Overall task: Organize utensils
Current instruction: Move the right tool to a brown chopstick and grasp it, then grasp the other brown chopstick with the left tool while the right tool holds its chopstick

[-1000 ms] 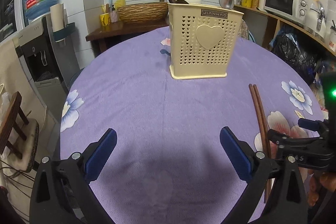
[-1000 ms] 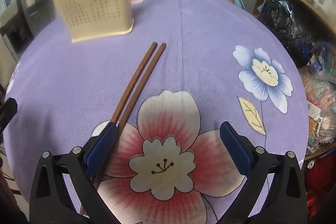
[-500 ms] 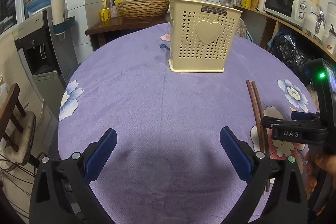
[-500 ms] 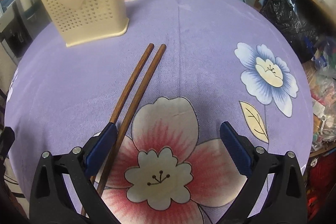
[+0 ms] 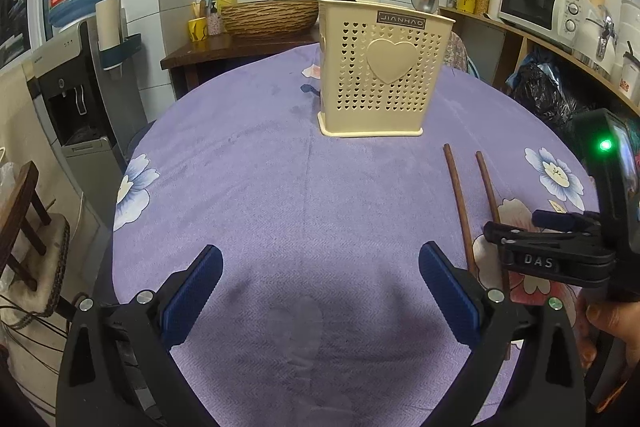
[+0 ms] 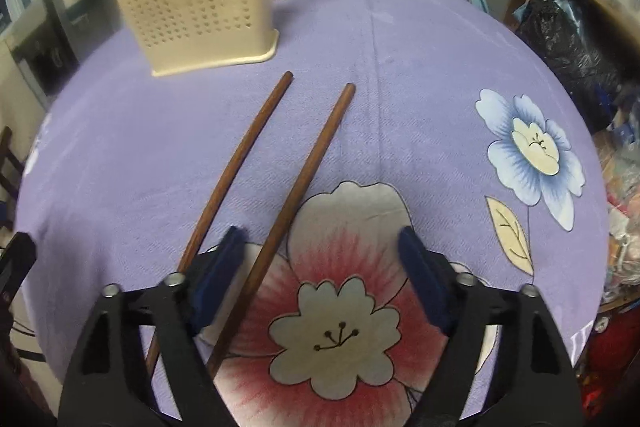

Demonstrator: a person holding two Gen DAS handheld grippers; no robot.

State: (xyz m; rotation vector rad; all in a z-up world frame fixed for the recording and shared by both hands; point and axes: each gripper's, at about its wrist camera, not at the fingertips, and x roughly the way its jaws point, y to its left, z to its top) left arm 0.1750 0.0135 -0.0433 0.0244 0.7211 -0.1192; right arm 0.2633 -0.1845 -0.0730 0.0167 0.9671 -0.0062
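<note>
right gripper gapes wide around one chopstick on the table — left gripper hovers open, empty.

left gripper jaws wide apart, low, level. right gripper jaws spread, tilted downward.

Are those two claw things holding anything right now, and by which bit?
Nothing is held. The left gripper is open over bare cloth. The right gripper is open, straddling one chopstick near its lower end.
</note>
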